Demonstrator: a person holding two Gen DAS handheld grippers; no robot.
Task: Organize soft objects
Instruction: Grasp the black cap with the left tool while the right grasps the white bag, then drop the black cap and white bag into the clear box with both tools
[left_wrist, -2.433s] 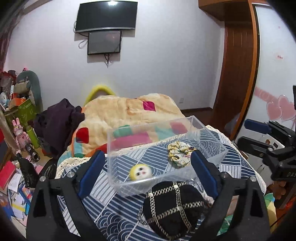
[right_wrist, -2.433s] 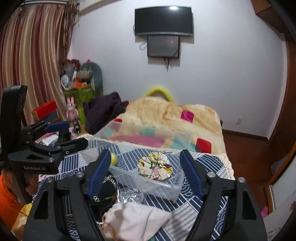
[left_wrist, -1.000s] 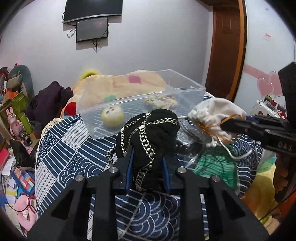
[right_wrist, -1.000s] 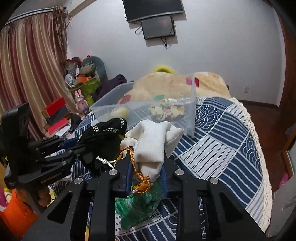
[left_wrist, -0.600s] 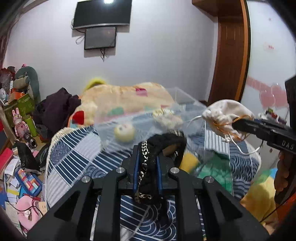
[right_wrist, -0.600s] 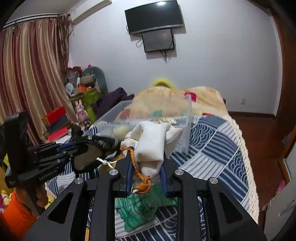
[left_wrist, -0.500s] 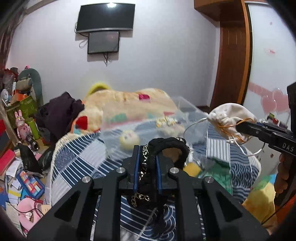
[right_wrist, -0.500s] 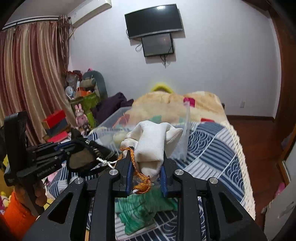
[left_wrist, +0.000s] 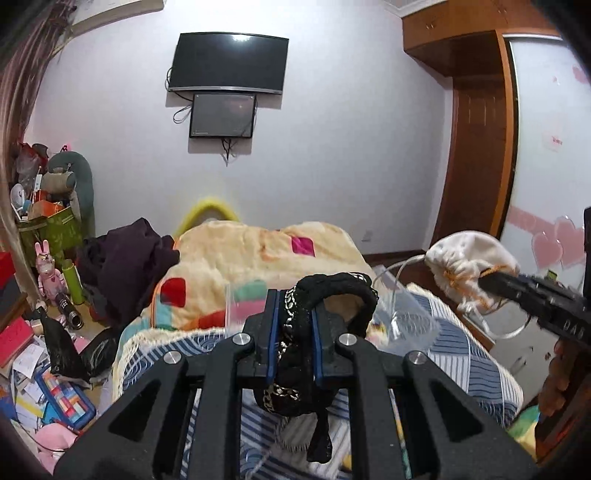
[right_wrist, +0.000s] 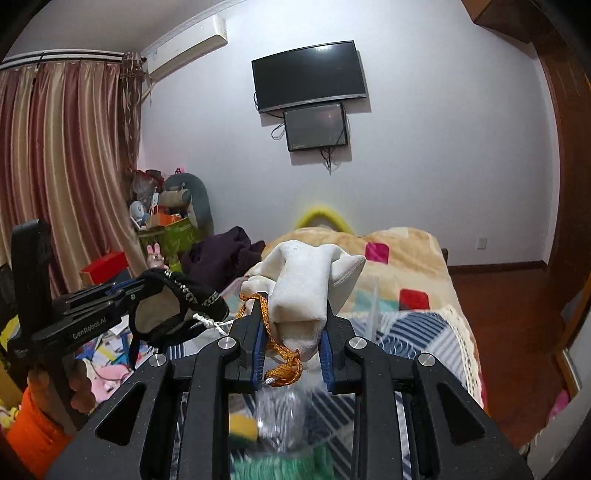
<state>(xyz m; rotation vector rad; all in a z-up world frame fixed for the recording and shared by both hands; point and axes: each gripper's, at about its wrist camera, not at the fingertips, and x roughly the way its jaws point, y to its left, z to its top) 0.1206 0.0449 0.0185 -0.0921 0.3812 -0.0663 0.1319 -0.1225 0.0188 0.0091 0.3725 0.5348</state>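
A: Soft objects first, biggest down. What does each tool have?

B: The white drawstring pouch (right_wrist: 303, 280) is the bulkier one. It sits clamped between the blue pads of the right gripper (right_wrist: 293, 339), held up in the air above the patterned bedcover (right_wrist: 417, 328), with its orange cord (right_wrist: 280, 354) looped down in front of the fingers. From the left wrist view the pouch (left_wrist: 469, 258) hangs at the right, well clear of the cover.

A: And the other hand?

B: The left gripper (left_wrist: 293, 332) is closed tight on the black chain-trimmed hat (left_wrist: 325, 314), which arches up over the fingers and droops below them, also lifted off the bed.

A: The bin?

B: The clear plastic box (left_wrist: 402, 317) shows only in blurred part, on the cover just beyond the hat.

A: Anything smaller?

B: A yellow object (right_wrist: 242, 424), blurred, low under the right gripper; I can't tell what it is.
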